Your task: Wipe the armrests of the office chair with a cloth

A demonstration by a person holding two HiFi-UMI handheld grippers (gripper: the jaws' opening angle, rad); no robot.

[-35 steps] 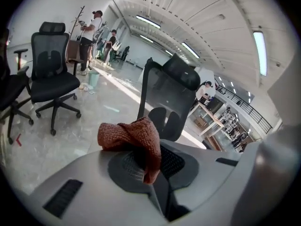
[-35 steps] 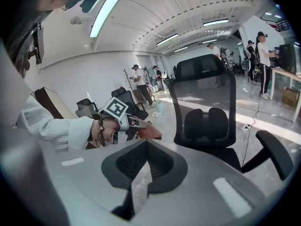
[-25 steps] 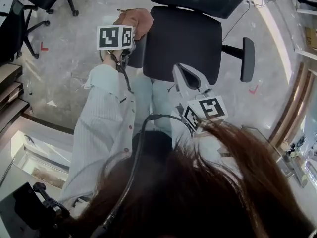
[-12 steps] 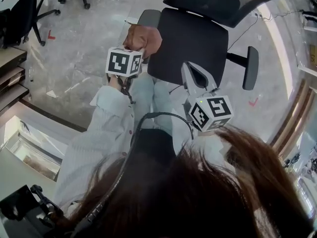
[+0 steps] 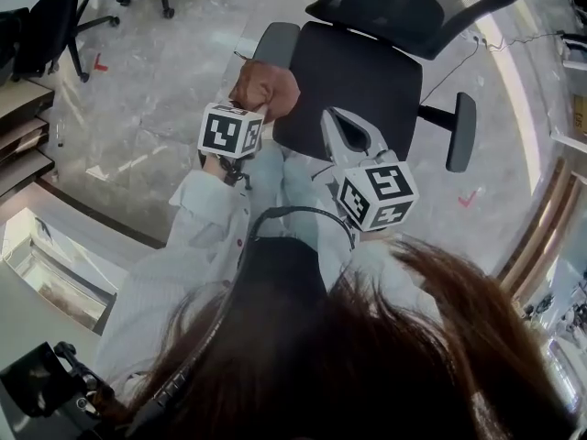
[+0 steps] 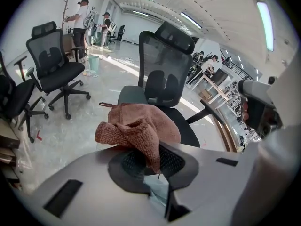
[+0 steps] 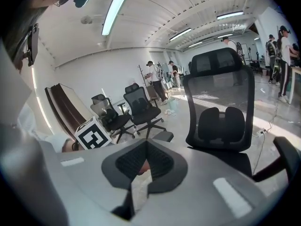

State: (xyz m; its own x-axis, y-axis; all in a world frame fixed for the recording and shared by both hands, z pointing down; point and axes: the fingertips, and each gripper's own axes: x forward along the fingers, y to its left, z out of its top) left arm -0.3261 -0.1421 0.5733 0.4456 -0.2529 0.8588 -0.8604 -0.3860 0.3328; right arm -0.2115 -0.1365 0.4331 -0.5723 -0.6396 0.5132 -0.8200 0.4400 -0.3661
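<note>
Your left gripper (image 6: 151, 166) has its jaws clamped on the brown cloth (image 6: 136, 128), which bunches up over the tips. In the head view the cloth (image 5: 264, 90) sits at the near end of the left-side armrest (image 5: 275, 42), beside the front corner of the chair seat (image 5: 367, 71). From above I cannot tell whether the cloth already touches the pad or hangs just short of it.

Your next move turns on one relation. The armrest pad lies straight ahead of the jaws, and its long axis runs away from you, toward the backrest (image 5: 404, 7). I judge that a push forward along that line would carry the cloth down the pad's length. Your left gripper is plainly the nearer one to this armrest. The right-side armrest (image 5: 461, 131) stands well apart, across the seat.

Your right gripper (image 5: 337, 131) hovers over the front edge of the seat with its jaws together and nothing gripped.

The head view gives you the layout from above, but the cloth and the marker cube hide the left jaws there. The left gripper view shows the clamp itself, with the armrest (image 6: 131, 95) peeking out just behind the cloth. The cloth covers most of the pad, so height over it is hard to read. The right gripper view looks past its closed jaws at the backrest and catches the right-side armrest (image 7: 288, 157) at its edge.
</note>
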